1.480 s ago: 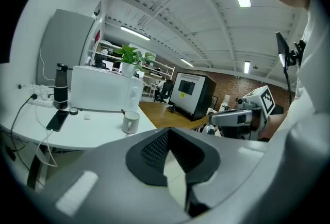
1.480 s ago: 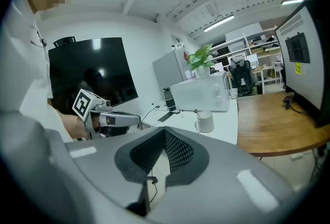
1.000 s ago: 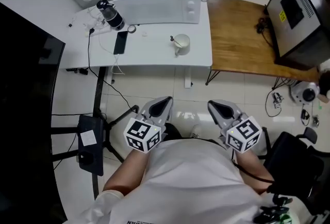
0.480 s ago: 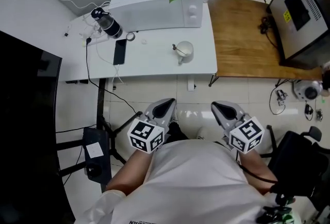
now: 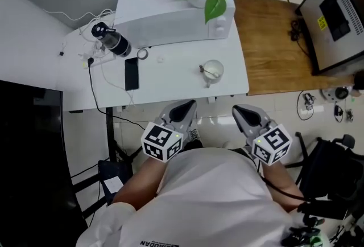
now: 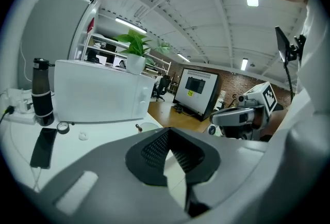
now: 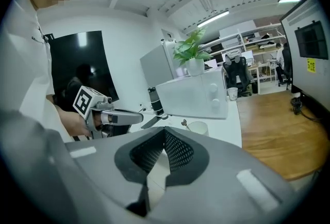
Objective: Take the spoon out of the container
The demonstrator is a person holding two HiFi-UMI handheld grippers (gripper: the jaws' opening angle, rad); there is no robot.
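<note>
While the jaws of my left gripper (image 5: 183,108) and right gripper (image 5: 243,111) are together and empty, I would open the right one early, then pinch the handle of the spoon (image 5: 207,71), which leans left in the white container (image 5: 220,66) at the near right of the table (image 5: 170,78).

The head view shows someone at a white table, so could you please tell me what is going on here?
A person holds a two-jaw gripper in each hand, in front of the body and short of the white table. The left gripper and right gripper are both shut and empty. The spoon sits in the white cup near the table's front edge, before the microwave, untouched.
</note>
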